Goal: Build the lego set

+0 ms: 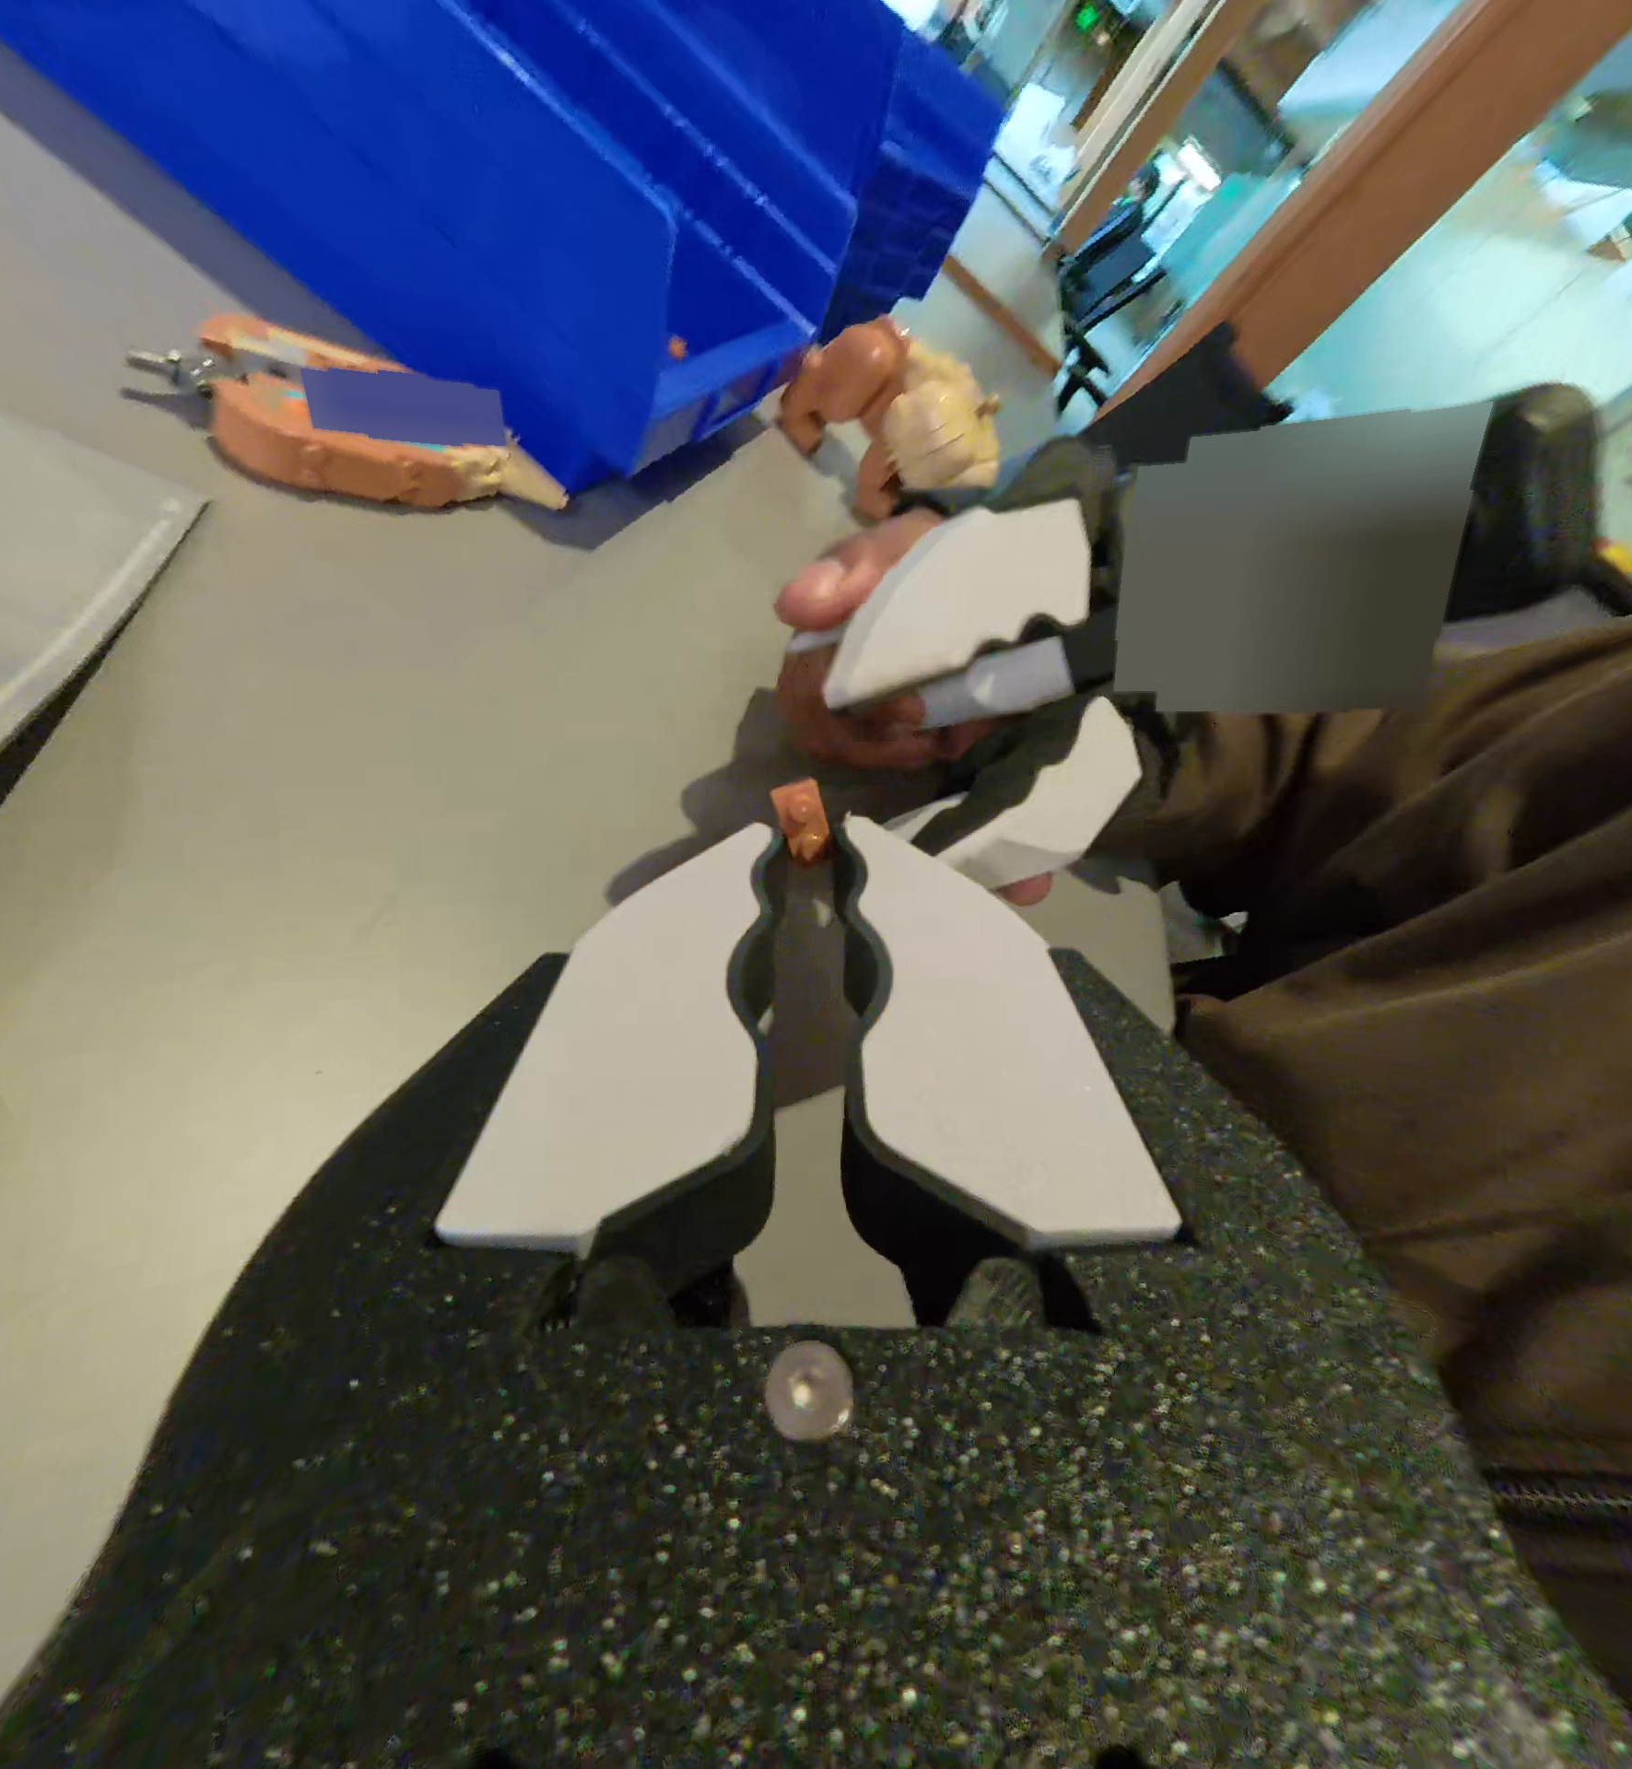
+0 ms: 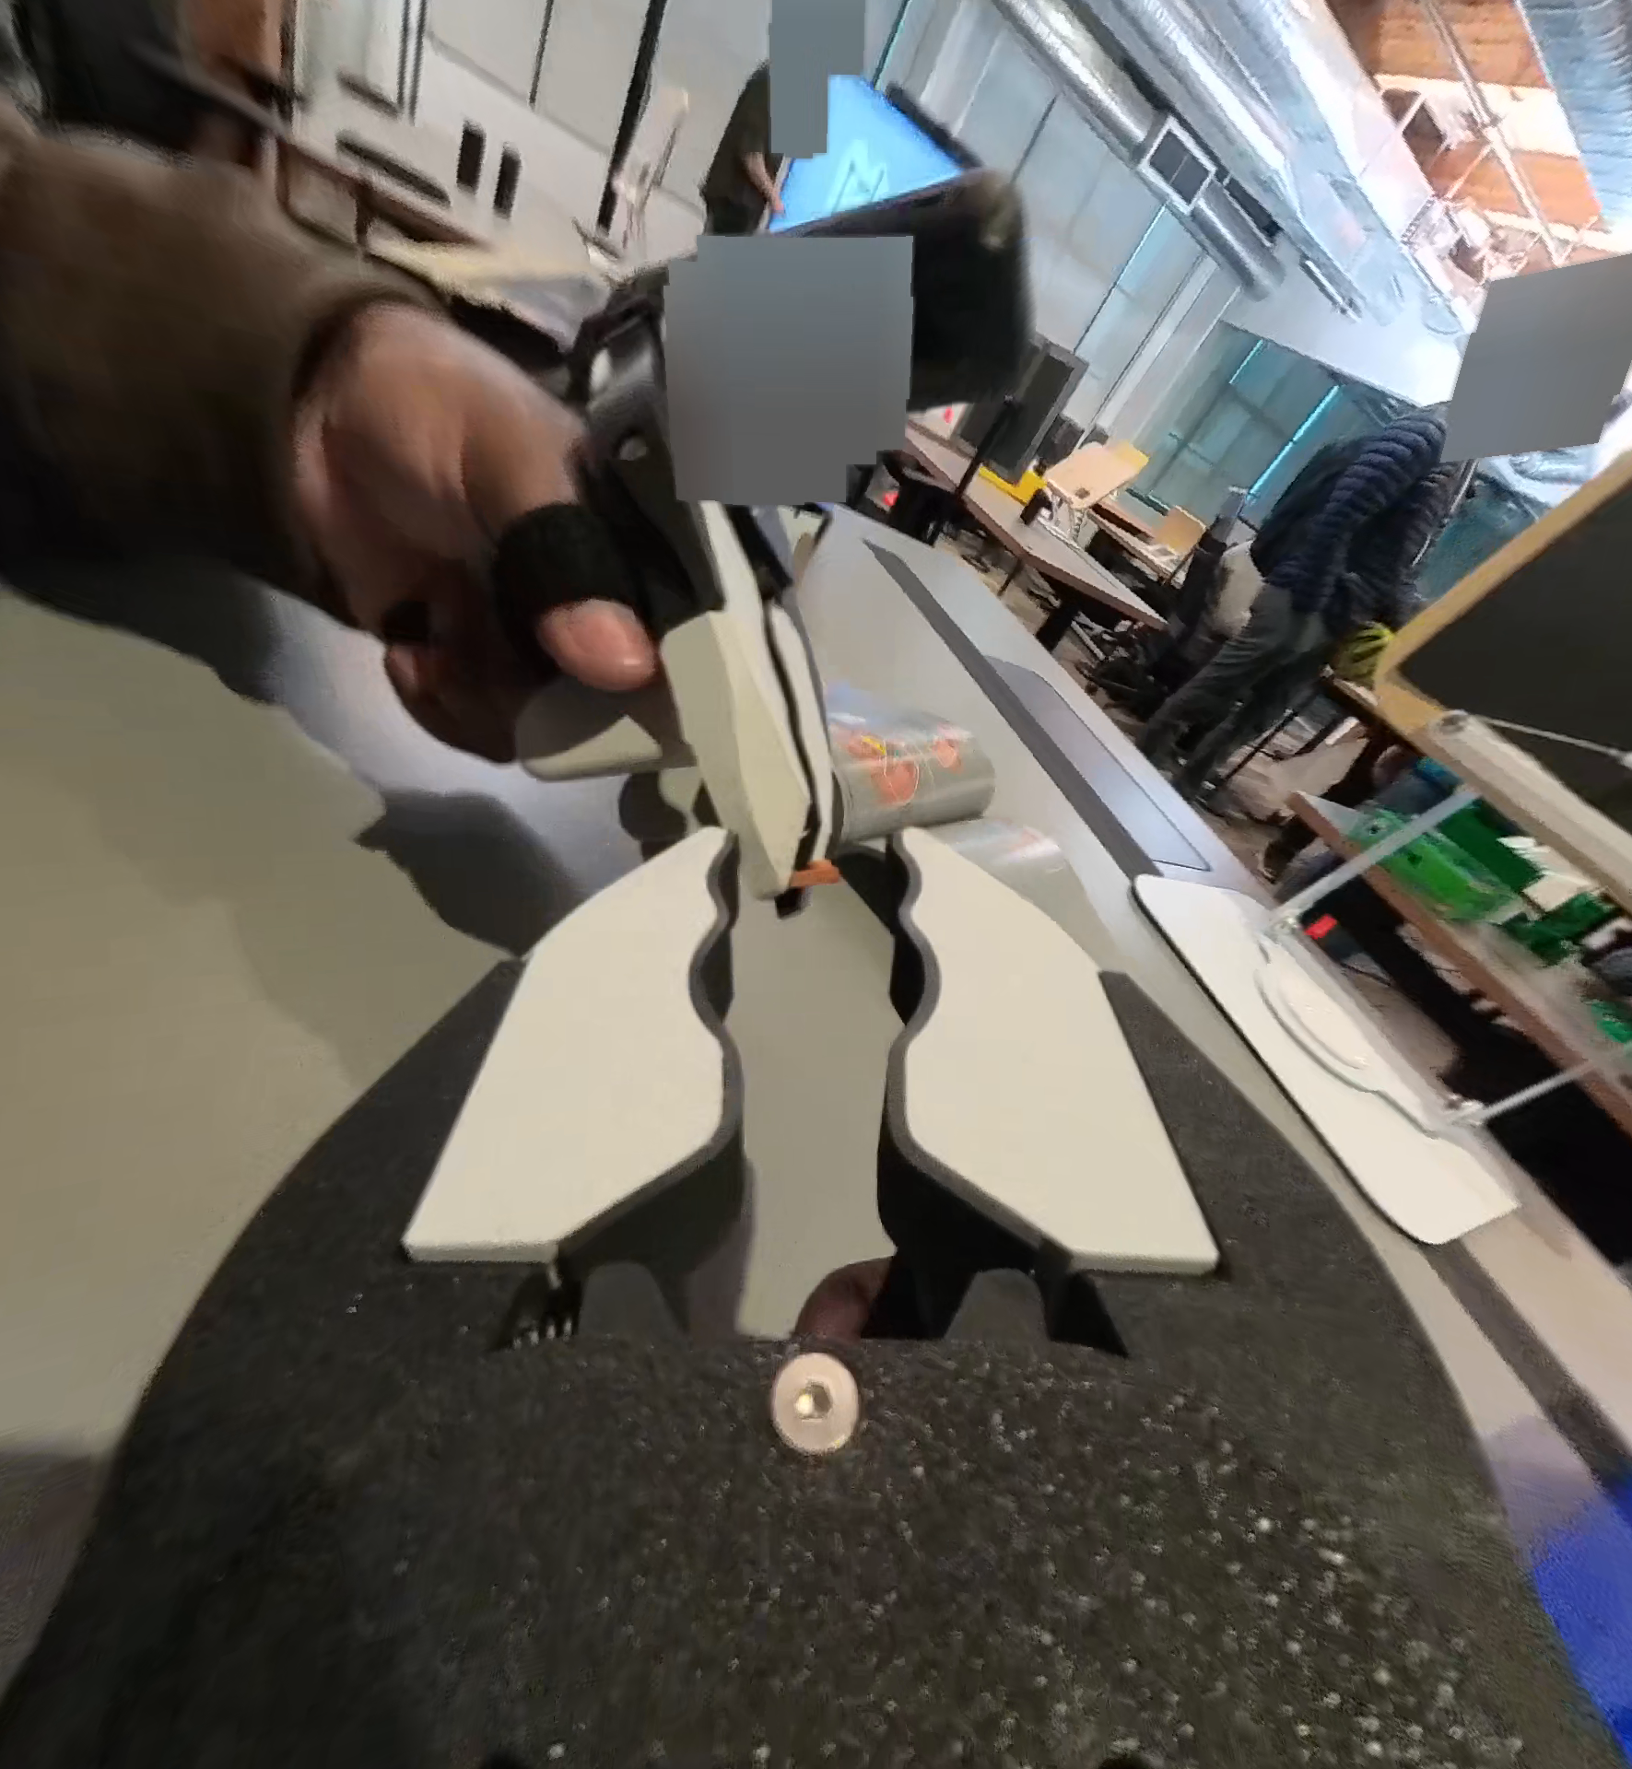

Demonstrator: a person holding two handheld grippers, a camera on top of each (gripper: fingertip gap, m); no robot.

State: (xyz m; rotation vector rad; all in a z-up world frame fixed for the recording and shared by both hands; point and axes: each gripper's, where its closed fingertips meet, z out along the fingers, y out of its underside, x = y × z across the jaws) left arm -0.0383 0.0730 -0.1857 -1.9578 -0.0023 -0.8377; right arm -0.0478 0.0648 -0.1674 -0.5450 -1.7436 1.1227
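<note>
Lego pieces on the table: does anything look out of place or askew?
Nothing stands out. The left tool pinches a small brown brick at its tips; two part-built models lie beside the blue bin.

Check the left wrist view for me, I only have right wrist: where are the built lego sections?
Observer: Both sit on the table by the blue bin: a flat orange-brown build against its front, a brown and tan build at its corner.
Operator: Left fingers' hold on the piece?
Observer: The left gripper is shut on the small orange-brown piece at the very tips. Much of it sticks out past them.
</note>
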